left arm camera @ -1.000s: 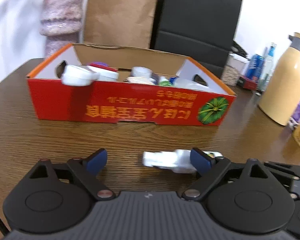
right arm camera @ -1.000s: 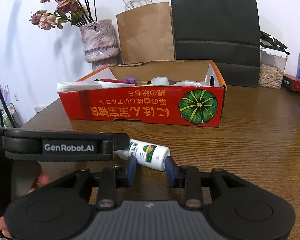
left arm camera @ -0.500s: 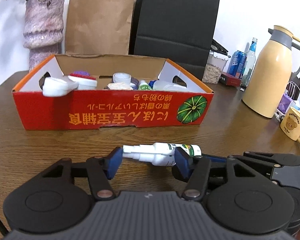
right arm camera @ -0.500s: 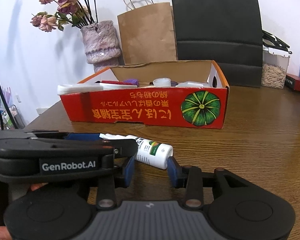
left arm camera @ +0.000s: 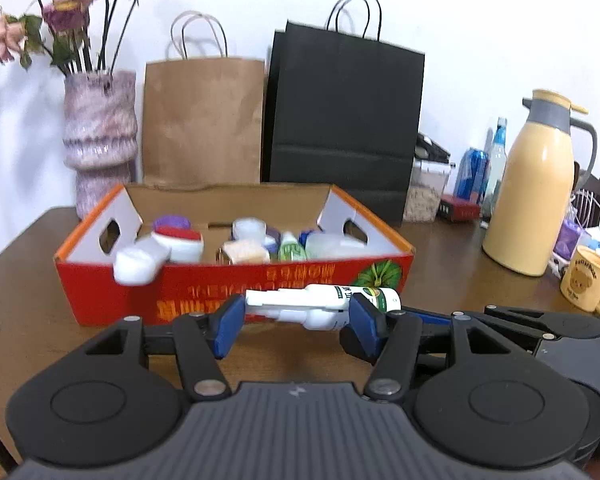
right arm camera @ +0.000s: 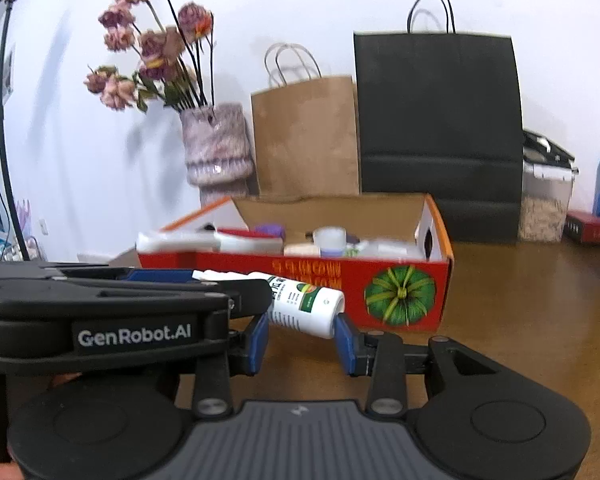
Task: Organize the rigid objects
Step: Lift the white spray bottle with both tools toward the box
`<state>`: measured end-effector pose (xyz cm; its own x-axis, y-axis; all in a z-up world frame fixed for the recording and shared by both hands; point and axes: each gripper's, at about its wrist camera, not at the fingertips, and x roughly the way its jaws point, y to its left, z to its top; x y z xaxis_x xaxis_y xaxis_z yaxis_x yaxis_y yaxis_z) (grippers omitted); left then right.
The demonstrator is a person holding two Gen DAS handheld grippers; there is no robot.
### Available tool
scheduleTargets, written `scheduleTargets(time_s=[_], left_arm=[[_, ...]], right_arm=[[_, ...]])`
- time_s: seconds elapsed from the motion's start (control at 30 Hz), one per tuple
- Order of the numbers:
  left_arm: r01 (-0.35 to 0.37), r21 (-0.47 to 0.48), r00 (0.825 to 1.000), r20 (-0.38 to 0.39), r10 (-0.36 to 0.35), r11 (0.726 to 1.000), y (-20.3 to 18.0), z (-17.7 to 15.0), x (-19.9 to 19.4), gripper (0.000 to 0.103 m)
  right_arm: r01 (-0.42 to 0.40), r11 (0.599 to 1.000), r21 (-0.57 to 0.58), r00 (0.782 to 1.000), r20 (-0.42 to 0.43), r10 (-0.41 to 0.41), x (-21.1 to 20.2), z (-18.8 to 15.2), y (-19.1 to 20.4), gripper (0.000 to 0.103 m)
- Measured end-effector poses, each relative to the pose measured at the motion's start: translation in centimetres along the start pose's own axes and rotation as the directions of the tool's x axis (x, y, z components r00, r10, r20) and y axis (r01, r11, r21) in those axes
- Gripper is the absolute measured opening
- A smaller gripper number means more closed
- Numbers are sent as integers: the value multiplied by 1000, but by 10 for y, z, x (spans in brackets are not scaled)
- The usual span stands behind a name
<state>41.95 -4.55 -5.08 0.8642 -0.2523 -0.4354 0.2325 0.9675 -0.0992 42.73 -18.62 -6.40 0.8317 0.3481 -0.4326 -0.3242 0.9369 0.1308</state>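
spray bottle (left arm camera: 320,307) lies crosswise, lifted off the surface just before the red box (left arm camera: 236,280), left tool (left arm camera: 296,322) clamped endwise, right tool (right arm camera: 302,330) clamped across its base.

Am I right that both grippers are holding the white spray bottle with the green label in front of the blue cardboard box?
Not quite: the cardboard box is red, not blue, as the left wrist view shows. The rest holds: the left gripper and right gripper both hold the white spray bottle in front of it.
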Motion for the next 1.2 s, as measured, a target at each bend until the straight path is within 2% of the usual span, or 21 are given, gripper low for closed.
scheduleTargets(time_s=[0.33, 0.4, 0.43, 0.47, 0.5, 0.53, 0.67, 0.77, 0.8, 0.87, 0.93, 1.0, 1.07, 1.2], left_arm=[[-4, -7, 997, 77, 5, 1000, -1, 21, -3, 56], [-9, -20, 996, 85, 11, 1000, 2, 26, 0, 56], [-9, -28, 996, 87, 11, 1000, 4, 28, 1, 54], [-1, -38, 996, 87, 4, 999, 7, 30, 3, 45], [22, -52, 997, 80, -18, 998, 9, 32, 6, 40], [24, -60, 997, 79, -19, 998, 11, 34, 7, 38], [-17, -66, 995, 97, 24, 998, 11, 43, 20, 36], [-16, -88, 997, 73, 22, 996, 17, 46, 31, 37], [-22, -96, 998, 61, 27, 995, 21, 46, 33, 39], [-23, -113, 999, 43, 28, 993, 27, 45, 32, 53], [-22, -105, 999, 26, 24, 994, 32, 39, 27, 60], [-2, -82, 1000, 2, 3, 997, 36, 30, 19, 68], [11, -53, 1000, -18, -12, 999, 37, 22, 11, 76], [47, -21, 997, -64, -49, 999, 40, 1, -8, 86]], right_arm=[[0, 1000, -24, 996, 89, 2, 0, 20, -5, 37], [-5, 1000, -24, 995, 102, 8, 2, 25, -6, 33], [-10, 1000, -24, 994, 110, 13, 3, 28, -7, 33], [-14, 1000, -26, 992, 122, 17, 4, 30, -8, 31], [-25, 999, -32, 991, 131, 29, 5, 33, -8, 23], [-42, 998, -42, 990, 132, 47, 7, 36, -7, 20], [-29, 997, -74, 987, 157, 40, 19, 44, -2, 20], [-38, 997, -61, 989, 142, 47, 34, 50, -7, 21], [-48, 998, -51, 991, 126, 54, 37, 51, -11, 21], [-71, 997, -13, 994, 77, 72, 38, 50, -17, 25], [-89, 996, 22, 995, 36, 89, 36, 46, -21, 43], [-79, 997, 6, 997, 6, 79, 31, 39, -19, 49], [-63, 998, -16, 998, -23, 63, 27, 31, -17, 52], [-36, 999, -18, 996, -78, 34, 21, 13, -19, 55]])
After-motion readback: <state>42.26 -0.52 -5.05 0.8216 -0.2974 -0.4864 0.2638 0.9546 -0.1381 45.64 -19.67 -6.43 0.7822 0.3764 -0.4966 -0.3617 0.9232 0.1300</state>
